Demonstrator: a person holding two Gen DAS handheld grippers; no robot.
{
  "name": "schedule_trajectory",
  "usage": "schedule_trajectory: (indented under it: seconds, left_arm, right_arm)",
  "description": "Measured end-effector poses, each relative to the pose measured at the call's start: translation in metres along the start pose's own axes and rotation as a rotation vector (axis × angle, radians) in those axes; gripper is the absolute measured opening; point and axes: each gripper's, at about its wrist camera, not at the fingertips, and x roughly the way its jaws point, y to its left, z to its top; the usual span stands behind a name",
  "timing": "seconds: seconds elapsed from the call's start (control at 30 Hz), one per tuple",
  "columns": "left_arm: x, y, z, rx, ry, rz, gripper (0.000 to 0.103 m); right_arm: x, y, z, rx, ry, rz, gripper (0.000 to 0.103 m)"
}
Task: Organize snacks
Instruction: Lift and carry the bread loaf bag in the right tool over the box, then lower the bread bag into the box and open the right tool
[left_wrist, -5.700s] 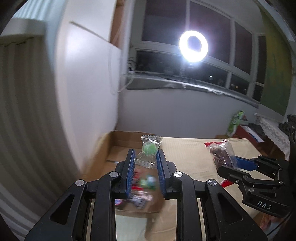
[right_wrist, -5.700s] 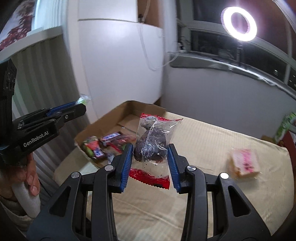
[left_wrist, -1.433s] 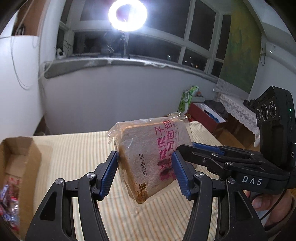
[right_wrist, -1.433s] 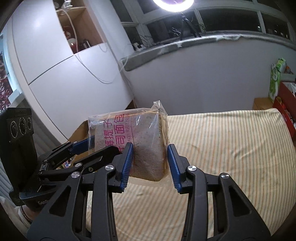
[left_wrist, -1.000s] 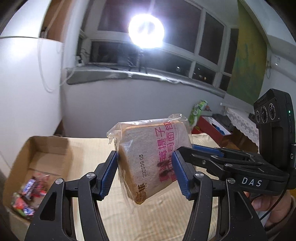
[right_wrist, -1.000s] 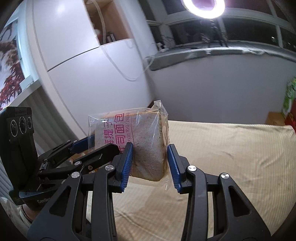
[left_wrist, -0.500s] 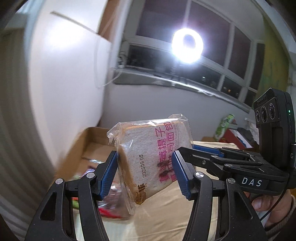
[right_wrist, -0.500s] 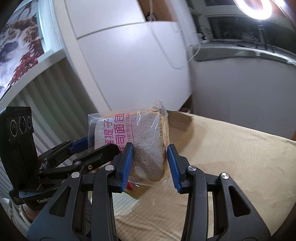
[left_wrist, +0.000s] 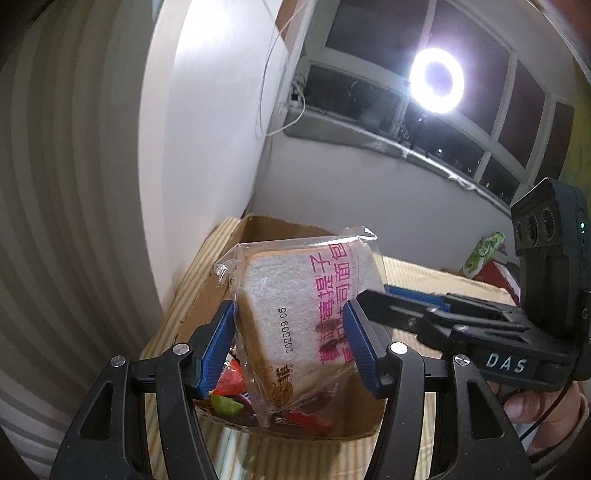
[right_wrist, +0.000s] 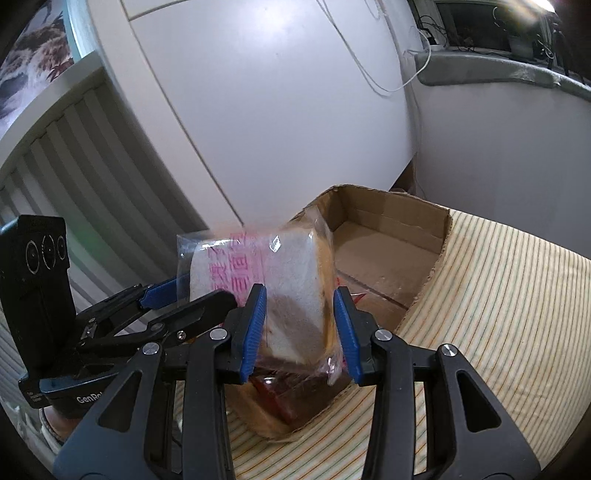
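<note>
Both claws pinch one bagged bread slice (left_wrist: 295, 314): the left gripper (left_wrist: 290, 349) across its face, the right gripper (right_wrist: 298, 330) across its crust edges. It hangs mid-frame over the cardboard box (right_wrist: 388, 236). Pink Chinese print and "202509 05" mark the bag; "DAS" is on the right gripper, at right in the left view. Wrapped snacks (left_wrist: 229, 400) lie in the box, on a striped cloth (right_wrist: 517, 295). A ring light (left_wrist: 437, 85) glows upper right before dark windows.
</note>
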Motion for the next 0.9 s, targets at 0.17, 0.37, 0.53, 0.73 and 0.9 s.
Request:
schedule_trajectory:
  seconds: [0.17,0.37,0.53,0.73,0.9]
  left_arm:
    - [0.000,0.004,-0.002,0.025,-0.024,0.067,0.074]
    - [-0.007,0.004,0.000,0.040,-0.046,0.075,0.074]
    - [-0.013,0.004,0.002,0.052,-0.058,0.081,0.074]
    - [-0.024,-0.005,0.003,0.056,-0.075,0.080,0.075]
    - [-0.033,-0.010,0.005,0.062,-0.092,0.083,0.078]
  right_arm:
    - [-0.005,-0.006,0.002,0.005,-0.025,-0.039,0.041]
    - [-0.019,0.000,-0.001,-0.018,-0.058,-0.102,0.041]
    - [-0.032,0.009,-0.001,-0.053,-0.084,-0.159,0.053]
    - [-0.050,0.019,-0.002,-0.079,-0.143,-0.205,0.089]
    - [-0.067,0.022,-0.006,-0.086,-0.183,-0.275,0.099]
